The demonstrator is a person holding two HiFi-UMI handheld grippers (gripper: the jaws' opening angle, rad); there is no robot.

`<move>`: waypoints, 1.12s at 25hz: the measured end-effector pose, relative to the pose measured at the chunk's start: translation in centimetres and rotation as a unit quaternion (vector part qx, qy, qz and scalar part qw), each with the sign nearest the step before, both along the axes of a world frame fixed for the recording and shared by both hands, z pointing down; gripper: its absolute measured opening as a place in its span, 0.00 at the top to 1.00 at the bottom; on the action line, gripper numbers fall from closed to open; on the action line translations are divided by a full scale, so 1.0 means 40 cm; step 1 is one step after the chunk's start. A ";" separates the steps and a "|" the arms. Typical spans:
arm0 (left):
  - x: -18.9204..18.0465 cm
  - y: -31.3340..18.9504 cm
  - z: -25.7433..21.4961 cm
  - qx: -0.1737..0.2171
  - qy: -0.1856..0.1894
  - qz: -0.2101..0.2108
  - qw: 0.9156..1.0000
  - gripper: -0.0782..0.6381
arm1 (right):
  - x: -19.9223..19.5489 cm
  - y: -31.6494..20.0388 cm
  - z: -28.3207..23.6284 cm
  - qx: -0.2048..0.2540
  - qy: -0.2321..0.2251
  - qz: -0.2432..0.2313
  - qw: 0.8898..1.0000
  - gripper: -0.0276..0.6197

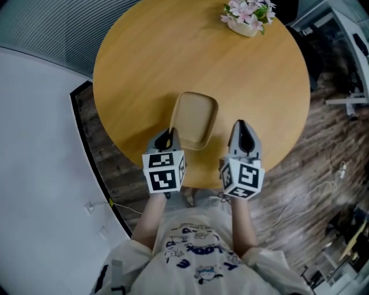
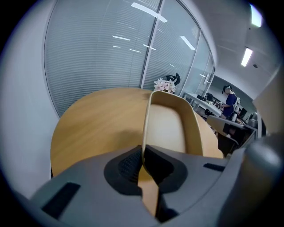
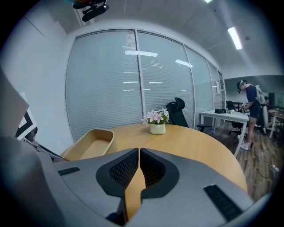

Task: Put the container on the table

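A tan oval container [image 1: 196, 118] sits over the near part of the round wooden table [image 1: 167, 57]; its base looks level with the tabletop, and I cannot tell if it touches. My left gripper [image 1: 170, 136] is shut on the container's near left rim. In the left gripper view the thin wall of the container [image 2: 166, 128] runs straight between the pads of the left gripper [image 2: 143, 153]. My right gripper [image 1: 242, 125] hovers to the container's right, shut with nothing in it. In the right gripper view the right gripper [image 3: 139, 155] points across the table, with the container [image 3: 91, 142] off to its left.
A small white pot of pink flowers [image 1: 248, 16] stands at the table's far edge; the flower pot [image 3: 157, 123] also shows in the right gripper view. Glass walls with blinds stand behind the table. An office chair [image 3: 178, 113], desks and a standing person [image 3: 252, 111] are on the right.
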State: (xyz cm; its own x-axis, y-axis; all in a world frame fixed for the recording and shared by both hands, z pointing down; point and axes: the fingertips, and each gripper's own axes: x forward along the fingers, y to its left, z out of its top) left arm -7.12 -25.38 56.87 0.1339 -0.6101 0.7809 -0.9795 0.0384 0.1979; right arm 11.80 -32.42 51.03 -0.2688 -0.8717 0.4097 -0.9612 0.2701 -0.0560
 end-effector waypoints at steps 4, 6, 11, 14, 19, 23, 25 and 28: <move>-0.001 0.003 0.055 -0.022 -0.012 0.008 1.000 0.87 | -0.005 -0.007 0.042 -0.012 0.002 -0.005 1.000 0.94; 0.003 0.004 0.079 -0.032 -0.013 0.012 0.999 0.87 | -0.003 -0.006 0.062 -0.020 0.003 -0.002 1.000 0.94; 0.013 0.001 0.127 -0.050 -0.017 0.021 0.998 0.87 | 0.000 -0.010 0.099 -0.034 0.002 0.000 0.999 0.94; 0.019 0.003 0.150 -0.062 -0.015 0.023 0.998 0.87 | 0.003 -0.011 0.118 -0.041 0.002 0.001 0.999 0.94; 0.023 0.010 0.185 -0.077 -0.011 0.025 0.997 0.87 | 0.009 -0.002 0.146 -0.051 0.004 0.005 0.999 0.94; 0.028 0.006 0.197 -0.080 -0.006 0.033 0.996 0.87 | 0.011 0.006 0.161 -0.058 0.007 0.007 0.998 0.94; 0.032 0.005 0.197 -0.078 -0.006 0.034 0.996 0.87 | 0.012 0.010 0.163 -0.058 0.007 0.005 0.998 0.94; 0.036 -0.001 0.189 -0.067 -0.003 0.034 0.997 0.81 | 0.015 0.014 0.163 -0.058 0.006 0.005 0.998 0.94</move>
State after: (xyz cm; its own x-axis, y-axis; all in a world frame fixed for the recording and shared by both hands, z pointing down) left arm -5.67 -25.41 64.41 0.1664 -0.4897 0.8558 -0.9819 -0.0026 0.1895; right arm 12.40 -31.85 57.55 -0.2554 -0.8210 0.5106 -0.9645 0.2534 -0.0749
